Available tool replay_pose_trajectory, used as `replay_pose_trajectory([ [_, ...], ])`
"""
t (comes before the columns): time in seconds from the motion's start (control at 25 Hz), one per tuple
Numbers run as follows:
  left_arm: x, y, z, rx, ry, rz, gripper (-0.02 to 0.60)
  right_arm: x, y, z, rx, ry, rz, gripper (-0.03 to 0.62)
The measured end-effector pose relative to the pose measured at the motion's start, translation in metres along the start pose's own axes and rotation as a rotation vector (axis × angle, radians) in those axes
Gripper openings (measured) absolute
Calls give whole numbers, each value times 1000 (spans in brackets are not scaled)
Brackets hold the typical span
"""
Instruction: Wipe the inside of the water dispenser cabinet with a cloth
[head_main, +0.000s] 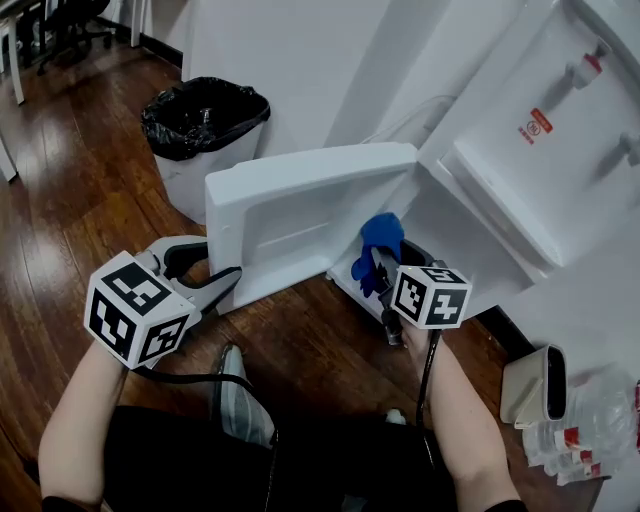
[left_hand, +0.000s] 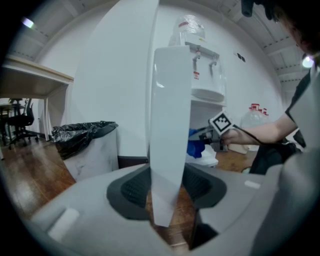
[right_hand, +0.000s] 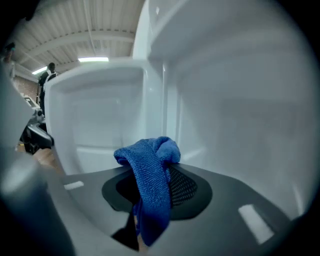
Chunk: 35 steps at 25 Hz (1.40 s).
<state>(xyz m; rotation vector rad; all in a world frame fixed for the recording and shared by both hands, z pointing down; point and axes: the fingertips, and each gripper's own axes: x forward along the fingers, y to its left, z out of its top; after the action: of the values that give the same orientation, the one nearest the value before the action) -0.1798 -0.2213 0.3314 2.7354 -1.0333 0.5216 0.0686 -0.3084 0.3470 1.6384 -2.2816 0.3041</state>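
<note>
Jaws on the right gripper (right_hand: 150, 200) are pinched tight on a bunched-up blue terry cloth (right_hand: 149, 165), right at the mouth of the white plastic water dispenser cabinet (head_main: 455, 215). Left gripper (left_hand: 162, 197) is clamped on the edge of the white cabinet door (left_hand: 170, 100), which is swung wide open. White trash bin with a black bag (head_main: 205, 125) sits just past the door.

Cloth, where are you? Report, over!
Left gripper shut on door. Right gripper shut on cloth, at cabinet mouth. Nothing blocking.
</note>
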Motion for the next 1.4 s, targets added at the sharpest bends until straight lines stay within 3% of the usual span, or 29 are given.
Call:
replay_pose_trajectory([
  [0.08, 0, 1, 0, -1, 0, 5, 196, -20, 5, 47, -22, -150, -27, 127],
  [0.2, 1, 1, -2, -5, 3, 9, 196, -41, 9, 94, -26, -293, -68, 127],
  [0.32, 1, 0, -1, -3, 1, 5, 196, -52, 4, 115, -24, -375, -114, 127],
  [0.44, 3, -1, 0, 0, -1, -4, 196, -57, 7, 119, -12, -386, -115, 127],
  [0.56, 2, -2, 0, -1, 5, -12, 196, -64, 41, 126, -39, -382, -52, 127],
  [0.76, 1, -1, 0, 0, 3, -5, 196, -92, 127, 160, -160, -465, 88, 127],
  [1.04, 1, -1, -1, 7, 12, 4, 196, -117, 260, 153, -374, -464, 374, 127],
  [1.28, -12, 1, 3, 32, 9, 2, 196, -120, 287, 141, -430, -463, 438, 127],
  [1.4, -49, -9, 34, 82, -128, -85, 202, -130, 280, 149, -438, -533, 416, 127],
])
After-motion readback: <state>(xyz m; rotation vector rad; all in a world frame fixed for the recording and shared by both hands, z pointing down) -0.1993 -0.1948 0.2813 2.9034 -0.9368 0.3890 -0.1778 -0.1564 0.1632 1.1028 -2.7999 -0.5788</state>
